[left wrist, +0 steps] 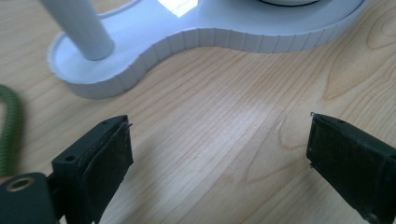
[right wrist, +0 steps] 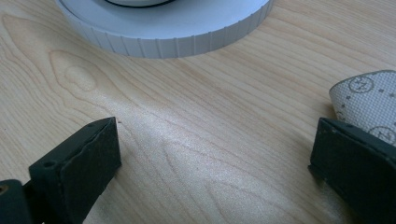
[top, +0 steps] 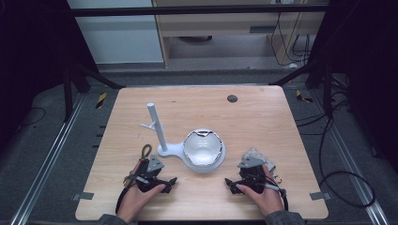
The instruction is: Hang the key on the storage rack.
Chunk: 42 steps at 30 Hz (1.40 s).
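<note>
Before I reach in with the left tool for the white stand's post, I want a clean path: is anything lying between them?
Nothing visible blocks it. The left tool is open over bare light wooden table, facing the white plastic stand's base and round post. A green cord lies off to one side, outside the gap.

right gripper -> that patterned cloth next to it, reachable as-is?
Probably yes. The right gripper is open, and the patterned cloth lies on the table right beside one of its jaws. Bare wood lies between the jaws; nothing visible blocks a small sideways shift.
</note>
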Tool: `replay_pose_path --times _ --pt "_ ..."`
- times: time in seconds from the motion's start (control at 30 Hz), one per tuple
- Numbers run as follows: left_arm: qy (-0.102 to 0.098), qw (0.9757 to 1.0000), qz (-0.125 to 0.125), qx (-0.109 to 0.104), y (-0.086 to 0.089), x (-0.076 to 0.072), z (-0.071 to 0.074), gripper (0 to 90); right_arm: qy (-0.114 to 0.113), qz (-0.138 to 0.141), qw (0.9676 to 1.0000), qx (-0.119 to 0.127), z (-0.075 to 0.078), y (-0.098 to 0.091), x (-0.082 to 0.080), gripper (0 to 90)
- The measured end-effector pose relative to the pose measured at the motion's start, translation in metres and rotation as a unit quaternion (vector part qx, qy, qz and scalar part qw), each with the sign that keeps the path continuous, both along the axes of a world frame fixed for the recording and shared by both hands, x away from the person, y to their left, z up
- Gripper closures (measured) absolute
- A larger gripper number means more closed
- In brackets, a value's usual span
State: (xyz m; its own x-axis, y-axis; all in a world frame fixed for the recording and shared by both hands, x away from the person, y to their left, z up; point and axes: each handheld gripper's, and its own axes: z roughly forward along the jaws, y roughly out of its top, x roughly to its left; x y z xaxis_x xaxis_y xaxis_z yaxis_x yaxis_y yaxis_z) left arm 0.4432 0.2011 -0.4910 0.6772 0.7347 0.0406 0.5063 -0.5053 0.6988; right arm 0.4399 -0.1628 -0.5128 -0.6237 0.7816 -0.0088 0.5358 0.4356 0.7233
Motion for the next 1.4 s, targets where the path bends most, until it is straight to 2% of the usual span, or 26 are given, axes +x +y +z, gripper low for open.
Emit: replay_pose_path --times 0.1,0.2,0.33,0.4,0.47,0.67,0.7,0.77,0.9,1.0,1.13,1.2,1.37,1.4 --pt "-0.003 0.9998 0.018 0.009 0.013 0.002 0.015 9.3 0.001 0.002 1.0 0.002 0.0 0.0 0.0 1.4" --pt "0.019 0.9985 0.044 0.027 0.028 0.008 0.028 12.4 0.002 0.001 1.0 0.002 0.0 0.0 0.0 1.4" --pt "0.052 0.994 0.072 0.064 0.047 0.02 0.035 14.3 0.002 0.001 1.0 0.002 0.0 0.0 0.0 1.4" --pt "0.072 0.9914 0.08 0.074 0.056 0.026 0.037 14.7 0.002 0.001 1.0 0.002 0.0 0.0 0.0 1.4" --pt "0.082 0.9893 0.088 0.082 0.061 0.031 0.038 15.6 0.002 0.001 1.0 0.002 0.0 0.0 0.0 1.4" --pt "0.104 0.985 0.093 0.102 0.061 0.041 0.041 15.8 0.002 0.001 1.0 0.002 0.0 0.0 0.0 1.4" --pt "0.106 0.9837 0.094 0.11 0.06 0.043 0.041 17.4 0.002 0.001 1.0 0.002 0.0 0.0 0.0 1.4" --pt "0.108 0.9834 0.096 0.11 0.06 0.044 0.042 21.0 0.002 0.001 1.0 0.002 0.0 0.0 0.0 1.4" --pt "0.124 0.9809 0.1 0.111 0.061 0.049 0.043 25.6 0.002 0.001 1.0 0.002 0.0 0.0 0.0 1.4" --pt "0.133 0.9796 0.103 0.11 0.062 0.052 0.046 33.5 0.003 0.001 1.0 0.003 0.0 0.0 0.0 1.4" --pt "0.143 0.9781 0.102 0.111 0.061 0.055 0.047 37.7 0.002 0.001 1.0 0.002 0.0 0.0 0.0 1.4" --pt "0.152 0.9774 0.103 0.104 0.059 0.057 0.046 39.4 0.002 0.001 1.0 0.002 0.0 0.0 0.0 1.4" --pt "0.171 0.9723 0.116 0.109 0.055 0.062 0.039 43.4 0.001 0.001 1.0 0.0 0.0 0.0 0.0 1.4" --pt "0.171 0.9723 0.116 0.109 0.055 0.062 0.039 44.0 0.001 0.001 1.0 0.0 0.0 0.0 0.0 1.4"
